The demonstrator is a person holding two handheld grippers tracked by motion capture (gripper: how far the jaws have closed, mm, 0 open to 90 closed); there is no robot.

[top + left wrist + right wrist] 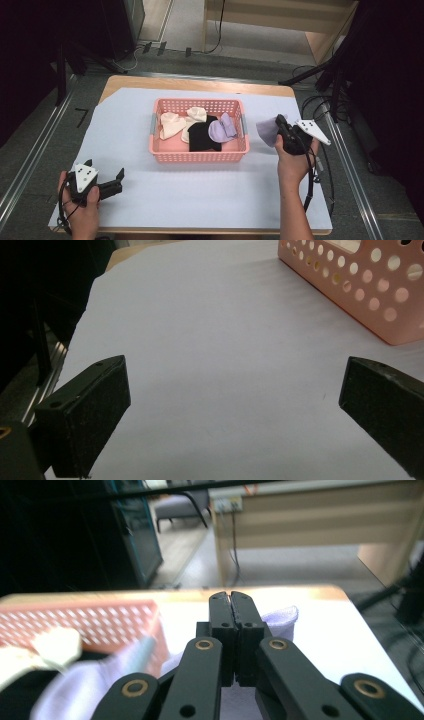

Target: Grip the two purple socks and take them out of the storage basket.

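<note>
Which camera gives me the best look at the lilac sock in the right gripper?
The high view: the lilac sock hangs whole from the right gripper, beside the pink basket. The right gripper view catches its edges past the shut jaws. The left gripper view faces the white sheet.

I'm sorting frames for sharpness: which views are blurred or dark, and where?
Right gripper view: the pink basket and the socks at lower left are smeared, while the shut hand-held gripper is crisp. Left gripper view: sharp, evenly lit white sheet. High view: bright table, black surroundings on both sides.

No legible text, apparently.
</note>
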